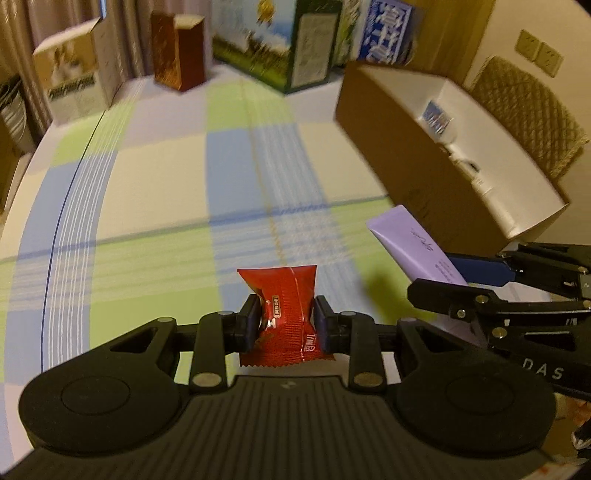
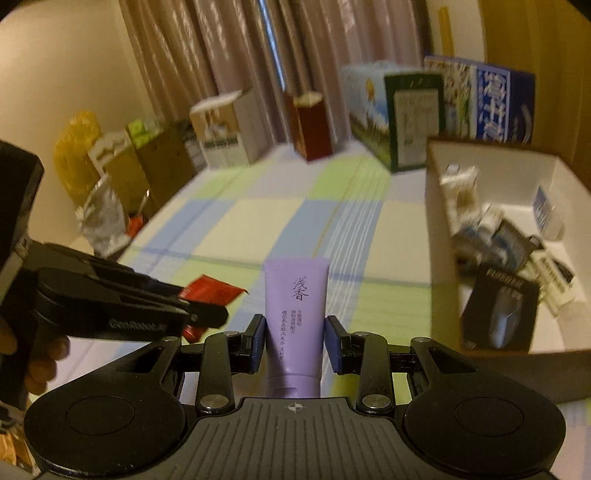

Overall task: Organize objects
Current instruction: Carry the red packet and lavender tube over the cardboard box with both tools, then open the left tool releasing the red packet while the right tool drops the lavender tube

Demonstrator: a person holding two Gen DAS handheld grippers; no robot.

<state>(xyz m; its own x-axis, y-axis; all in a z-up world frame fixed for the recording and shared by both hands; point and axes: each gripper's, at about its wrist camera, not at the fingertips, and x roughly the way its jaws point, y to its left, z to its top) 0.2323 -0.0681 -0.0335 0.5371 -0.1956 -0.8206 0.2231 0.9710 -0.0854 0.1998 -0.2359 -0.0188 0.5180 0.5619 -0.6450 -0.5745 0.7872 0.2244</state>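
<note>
My left gripper (image 1: 286,320) is shut on a red snack packet (image 1: 284,295) and holds it above the checked tablecloth (image 1: 155,206). My right gripper (image 2: 295,338) is shut on a purple tube (image 2: 295,306) with Chinese writing, held upright above the cloth. The tube (image 1: 413,243) and the right gripper (image 1: 480,280) also show at the right of the left wrist view. The left gripper (image 2: 199,310) with the red packet (image 2: 212,290) shows at the left of the right wrist view. An open cardboard box (image 2: 436,221) holding several toiletries stands to the right.
Several cartons line the far table edge: a white one (image 1: 77,74), a brown one (image 1: 177,55), a green one (image 1: 280,48) and a blue one (image 1: 388,33). A woven chair back (image 1: 532,110) is beyond the open box (image 1: 388,140). Bags and boxes (image 2: 110,173) sit left of the table.
</note>
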